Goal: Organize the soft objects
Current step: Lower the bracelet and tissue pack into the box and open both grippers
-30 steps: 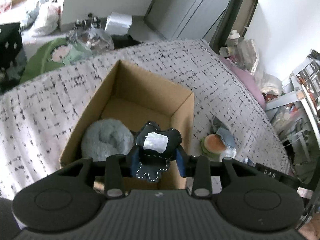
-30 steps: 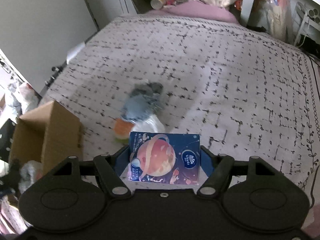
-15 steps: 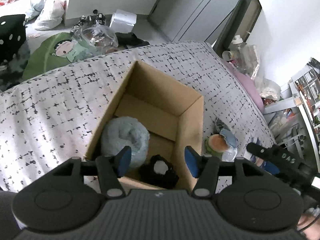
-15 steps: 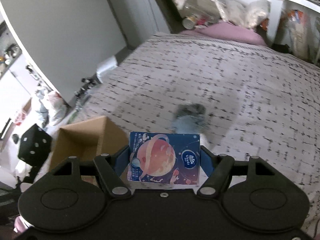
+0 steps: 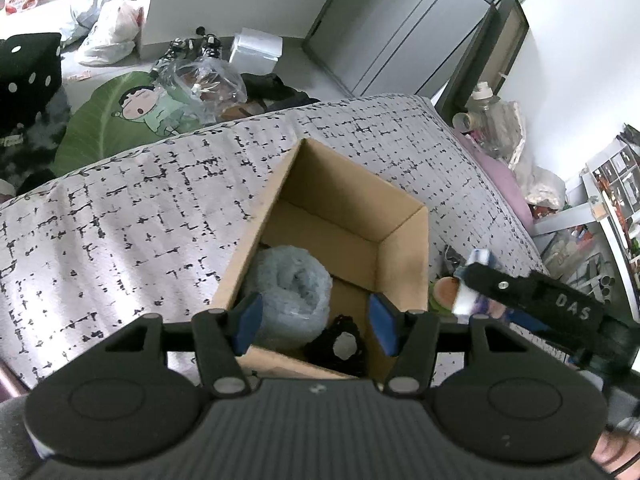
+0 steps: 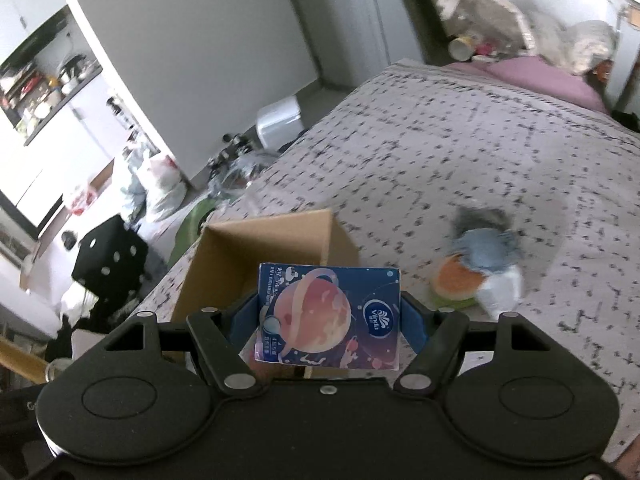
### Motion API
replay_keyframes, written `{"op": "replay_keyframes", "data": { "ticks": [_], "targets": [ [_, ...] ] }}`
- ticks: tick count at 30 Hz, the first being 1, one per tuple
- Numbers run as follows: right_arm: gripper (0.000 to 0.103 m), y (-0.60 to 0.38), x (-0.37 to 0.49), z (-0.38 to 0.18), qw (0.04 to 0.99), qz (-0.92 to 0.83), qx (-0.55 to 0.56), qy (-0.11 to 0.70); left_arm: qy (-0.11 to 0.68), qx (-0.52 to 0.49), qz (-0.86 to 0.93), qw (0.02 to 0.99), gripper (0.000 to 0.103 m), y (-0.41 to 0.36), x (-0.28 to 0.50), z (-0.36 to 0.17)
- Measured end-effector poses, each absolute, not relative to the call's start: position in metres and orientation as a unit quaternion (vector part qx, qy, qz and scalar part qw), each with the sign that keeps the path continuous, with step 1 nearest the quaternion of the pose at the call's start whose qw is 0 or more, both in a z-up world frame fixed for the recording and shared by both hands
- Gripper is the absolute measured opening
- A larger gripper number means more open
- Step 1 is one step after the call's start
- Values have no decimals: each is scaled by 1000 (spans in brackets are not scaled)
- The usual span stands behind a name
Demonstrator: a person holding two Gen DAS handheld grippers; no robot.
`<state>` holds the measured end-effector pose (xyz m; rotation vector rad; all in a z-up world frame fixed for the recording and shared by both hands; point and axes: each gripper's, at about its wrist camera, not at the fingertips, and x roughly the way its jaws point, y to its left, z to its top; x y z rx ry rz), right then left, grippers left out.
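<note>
An open cardboard box [image 5: 404, 248] [image 6: 340, 248] stands on the patterned bed cover [image 5: 120, 216]. Inside lie a fluffy light-blue roll [image 5: 288, 280] and a small black pouch with a silver patch [image 5: 340, 346]. My left gripper [image 5: 314, 320] hangs open above the box's near side, with nothing between its blue pads. My right gripper [image 6: 328, 316] is shut on a dark blue tissue pack with a planet print [image 6: 328, 316], held just short of the box. In the left wrist view the right gripper [image 5: 532, 300] shows beside the box. A small plush toy [image 6: 476, 276] [image 5: 444, 290] lies on the cover to the box's right.
The bed's far edge drops to a floor littered with a green cartoon cushion [image 5: 120, 116], plastic bags [image 5: 108, 32], a black dotted cube [image 6: 108, 260] and a white container [image 6: 278, 120]. A purple pillow [image 6: 532, 76] and clutter sit at the head end. Shelves [image 5: 612, 184] stand on the right.
My left gripper opened and dropped the black pouch into the box, then drew back a little. My right gripper carried the tissue pack left and up, from over the plush toy toward the box.
</note>
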<state>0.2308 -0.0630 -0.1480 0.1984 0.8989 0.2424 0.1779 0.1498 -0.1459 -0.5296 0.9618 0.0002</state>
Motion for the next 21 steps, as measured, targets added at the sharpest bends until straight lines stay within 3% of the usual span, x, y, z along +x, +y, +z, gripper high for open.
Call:
{"op": "replay_keyframes", "data": {
  "ticks": [7, 9, 10, 21],
  "targets": [
    [74, -40, 228, -151, 881, 127, 94, 446, 455, -253, 5, 854, 57, 163, 176, -142],
    [92, -40, 227, -151, 881, 128, 98, 444, 453, -253, 4, 855, 57, 164, 175, -140],
    [95, -40, 226, -151, 882, 123, 97, 444, 453, -252, 4, 855, 57, 164, 175, -140],
    [99, -73, 214, -129, 884, 89, 110, 445, 442, -239, -4, 865, 58, 154, 167, -122]
  ]
}}
